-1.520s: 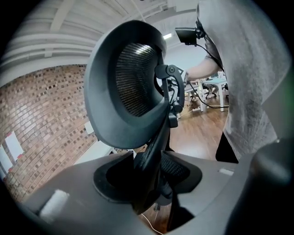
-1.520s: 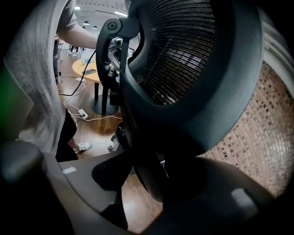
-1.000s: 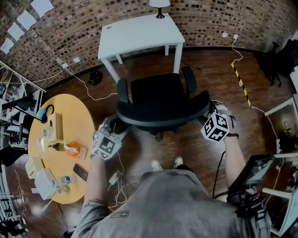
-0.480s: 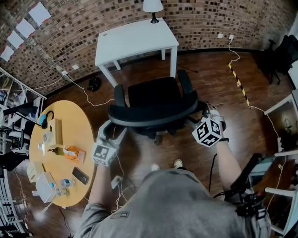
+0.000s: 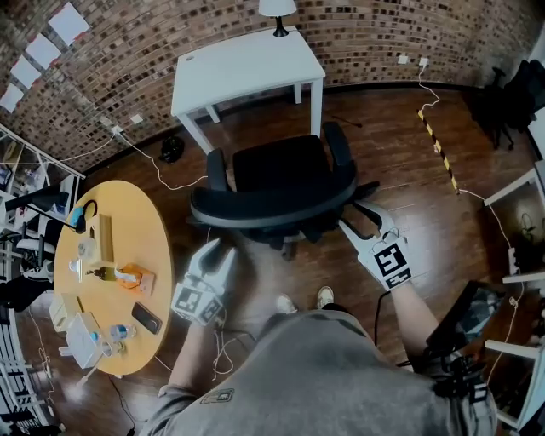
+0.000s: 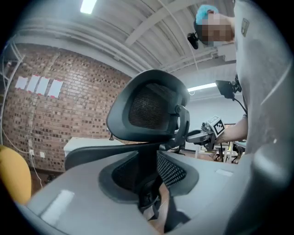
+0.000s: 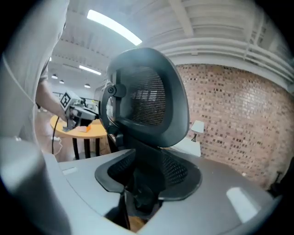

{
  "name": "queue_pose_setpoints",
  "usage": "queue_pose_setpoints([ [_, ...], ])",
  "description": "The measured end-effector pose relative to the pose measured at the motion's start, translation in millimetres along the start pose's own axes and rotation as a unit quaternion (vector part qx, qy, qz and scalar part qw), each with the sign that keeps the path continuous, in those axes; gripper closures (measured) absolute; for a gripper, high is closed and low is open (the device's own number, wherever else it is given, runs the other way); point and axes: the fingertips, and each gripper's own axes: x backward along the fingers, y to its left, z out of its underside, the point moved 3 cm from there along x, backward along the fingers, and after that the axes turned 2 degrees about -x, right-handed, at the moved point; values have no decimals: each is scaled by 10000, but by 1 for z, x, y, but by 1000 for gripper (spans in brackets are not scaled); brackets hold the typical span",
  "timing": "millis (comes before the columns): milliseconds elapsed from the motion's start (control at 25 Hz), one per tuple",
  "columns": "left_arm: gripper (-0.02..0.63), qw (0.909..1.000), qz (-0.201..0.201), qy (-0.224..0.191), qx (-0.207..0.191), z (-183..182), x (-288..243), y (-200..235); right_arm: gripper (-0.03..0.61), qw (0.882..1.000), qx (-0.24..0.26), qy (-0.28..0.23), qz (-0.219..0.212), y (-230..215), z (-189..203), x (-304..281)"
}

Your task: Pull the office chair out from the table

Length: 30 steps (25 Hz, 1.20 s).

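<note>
The black office chair (image 5: 281, 183) stands on the wood floor, out from the white table (image 5: 247, 64), its backrest toward me. My left gripper (image 5: 218, 252) hangs just below the backrest's left end, off the chair. Its jaws are closing with nothing between them. My right gripper (image 5: 362, 218) sits beside the backrest's right end, also free of it, and its jaws are closing on nothing too. The mesh backrest (image 6: 151, 110) fills the left gripper view, with the right gripper (image 6: 204, 134) beyond it. In the right gripper view the backrest (image 7: 147, 96) looms close ahead.
A round yellow table (image 5: 128, 221) with a phone, boxes and small items stands at my left. Cables (image 5: 217, 328) trail over the floor by my feet (image 5: 302, 300). A lamp (image 5: 277, 10) stands behind the white table. Striped tape (image 5: 438, 149) marks the floor at the right.
Both grippers have let go of the chair's backrest ends, rolled and drawn back toward me. The chair stays where it was pulled, away from the white table.
</note>
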Motion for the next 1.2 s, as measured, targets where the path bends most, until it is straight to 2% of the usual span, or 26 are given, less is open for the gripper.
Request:
queue_pose_setpoints([
  [120, 549, 9992, 57, -50, 387, 3, -2, -14, 465, 9964, -740, -198, -357, 15, 6, 8],
  [200, 595, 9984, 206, -97, 514, 2, -6, -26, 506, 9893, -1314, -335, -538, 23, 6, 11],
  [280, 611, 9974, 351, -151, 605, 0, -10, -37, 539, 9798, -1815, -477, -697, 31, 4, 11],
  [360, 612, 9962, 477, -187, 706, -1, -13, -47, 563, 9727, -2075, -584, -856, 42, 0, 11],
  [600, 612, 9942, 668, -210, 810, -7, -22, -62, 565, 9725, -1984, -592, -1063, 63, -3, 4],
  [1200, 612, 9952, 737, -168, 619, -3, -23, -58, 566, 9775, -1749, -557, -1042, 66, -3, -2],
])
